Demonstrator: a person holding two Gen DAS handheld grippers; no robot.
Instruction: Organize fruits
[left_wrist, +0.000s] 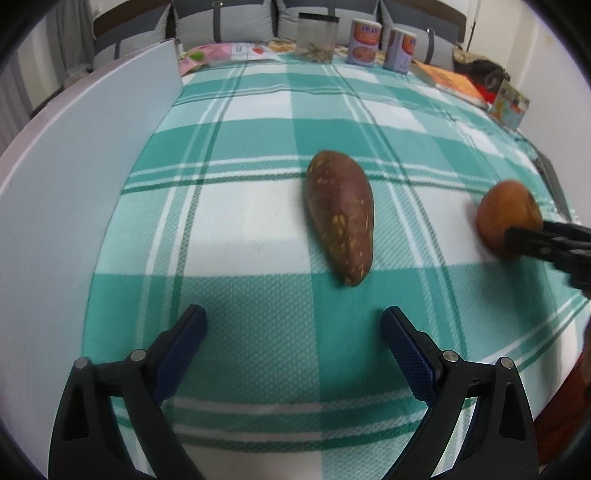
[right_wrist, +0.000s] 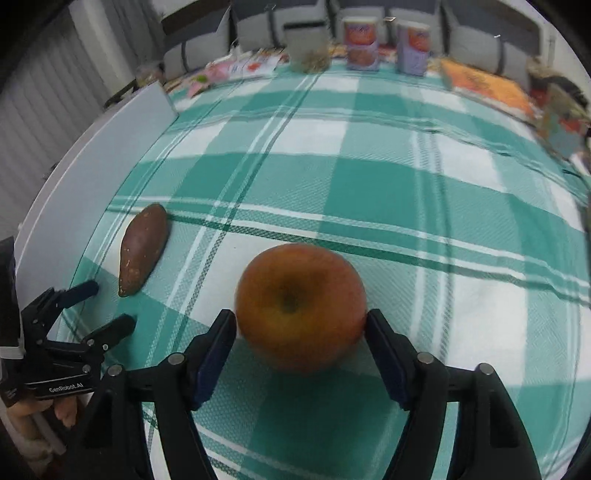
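A reddish-orange apple (right_wrist: 301, 306) sits between the fingers of my right gripper (right_wrist: 300, 323); both pads touch its sides. It also shows in the left wrist view (left_wrist: 508, 218), with the right gripper's fingers (left_wrist: 532, 238) across it. A purple-brown sweet potato (left_wrist: 341, 216) lies on the green-and-white checked cloth, just ahead of my left gripper (left_wrist: 293, 321), which is open and empty. In the right wrist view the sweet potato (right_wrist: 142, 249) lies left of the apple, with the left gripper (right_wrist: 105, 308) near its tip.
A white board (left_wrist: 85, 206) runs along the table's left side. At the far edge stand a clear jar (left_wrist: 317, 37), two cans (left_wrist: 364, 42), a book (left_wrist: 454, 83) and a small box (left_wrist: 511, 103). Grey cushions sit behind.
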